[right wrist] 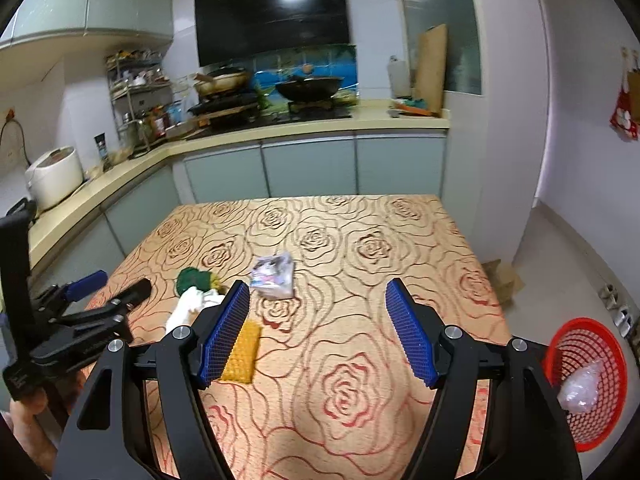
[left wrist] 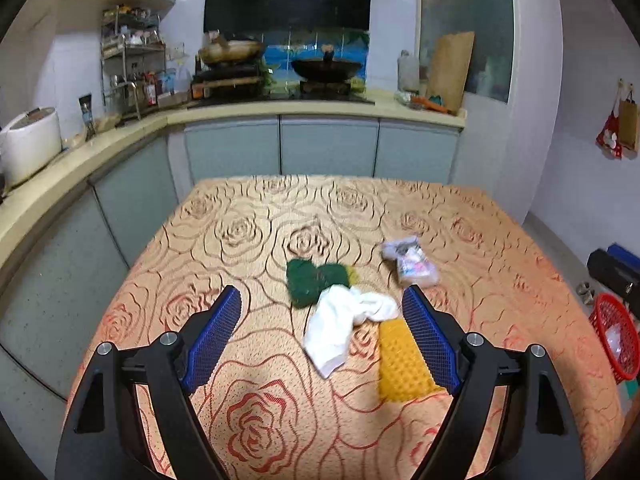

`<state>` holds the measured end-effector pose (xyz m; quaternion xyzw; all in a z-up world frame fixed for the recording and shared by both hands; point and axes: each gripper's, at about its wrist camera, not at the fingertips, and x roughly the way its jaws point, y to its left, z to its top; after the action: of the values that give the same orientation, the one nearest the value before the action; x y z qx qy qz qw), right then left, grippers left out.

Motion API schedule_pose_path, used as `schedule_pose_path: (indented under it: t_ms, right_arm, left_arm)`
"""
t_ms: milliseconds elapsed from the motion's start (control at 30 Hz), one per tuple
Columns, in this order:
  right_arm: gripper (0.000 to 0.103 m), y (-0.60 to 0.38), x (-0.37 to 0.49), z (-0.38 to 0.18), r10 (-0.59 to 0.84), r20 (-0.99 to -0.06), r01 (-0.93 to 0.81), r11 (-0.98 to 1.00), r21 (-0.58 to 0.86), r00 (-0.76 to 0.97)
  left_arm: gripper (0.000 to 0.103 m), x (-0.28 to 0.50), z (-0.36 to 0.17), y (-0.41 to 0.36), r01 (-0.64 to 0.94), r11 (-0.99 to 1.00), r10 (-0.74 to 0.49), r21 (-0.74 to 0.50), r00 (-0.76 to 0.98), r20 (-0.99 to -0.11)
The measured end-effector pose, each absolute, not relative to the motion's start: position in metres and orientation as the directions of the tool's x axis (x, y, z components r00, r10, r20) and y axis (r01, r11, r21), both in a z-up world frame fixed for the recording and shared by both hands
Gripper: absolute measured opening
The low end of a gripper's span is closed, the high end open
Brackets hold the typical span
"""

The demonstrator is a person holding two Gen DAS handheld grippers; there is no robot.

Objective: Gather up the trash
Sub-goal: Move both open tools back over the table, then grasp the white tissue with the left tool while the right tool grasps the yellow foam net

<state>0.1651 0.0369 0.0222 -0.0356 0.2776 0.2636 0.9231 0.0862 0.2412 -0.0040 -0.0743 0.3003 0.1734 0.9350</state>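
On the rose-patterned table (left wrist: 256, 420) lie a white crumpled tissue (left wrist: 344, 326), a green scouring pad (left wrist: 314, 278), a yellow sponge (left wrist: 402, 364) and a clear plastic wrapper (left wrist: 410, 260). My left gripper (left wrist: 322, 300) is open and empty, hovering just short of the tissue. My right gripper (right wrist: 318, 292) is open and empty above the table, with the wrapper (right wrist: 274, 274) just beyond its left finger and the yellow sponge (right wrist: 242, 350) beside it. The left gripper (right wrist: 108, 286) also shows at the left of the right wrist view.
A red mesh basket (right wrist: 586, 380) holding a clear plastic bag (right wrist: 580, 390) stands on the floor at the table's right. Kitchen counter and cabinets (left wrist: 280, 148) run behind and to the left. Cardboard (right wrist: 502, 278) lies on the floor.
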Motion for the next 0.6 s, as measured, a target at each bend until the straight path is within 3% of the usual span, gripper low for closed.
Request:
schedule_pose_path:
  t_ms: [167, 333, 467, 533, 600]
  right_arm:
    - [0.068, 0.050, 0.170, 0.015, 0.466, -0.556, -0.521, 0.851, 0.068, 0.688]
    - [0.068, 0.057, 0.177, 0.007, 0.458, -0.580, -0.524, 0.849, 0.062, 0.673]
    - [0.068, 0.059, 0.181, 0.002, 0.456, -0.588, -0.524, 0.850, 0.063, 0.668]
    - [0.068, 0.061, 0.184, 0.000, 0.455, -0.594, -0.523, 0.850, 0.066, 0.663]
    - [0.068, 0.063, 0.186, -0.004, 0.455, -0.603, -0.524, 0.849, 0.071, 0.656]
  left_arm:
    - [0.077, 0.099, -0.030, 0.246, -0.338, 0.941, 0.243, -0.021, 0.716, -0.654]
    - [0.057, 0.115, -0.048, 0.245, -0.290, 0.957, 0.189, -0.025, 0.685, -0.704]
    - [0.050, 0.127, -0.059, 0.248, -0.273, 0.961, 0.155, -0.040, 0.653, -0.741]
    - [0.042, 0.131, -0.063, 0.249, -0.271, 0.962, 0.149, -0.041, 0.643, -0.751]
    - [0.023, 0.134, -0.066, 0.252, -0.271, 0.962, 0.142, -0.045, 0.631, -0.763]
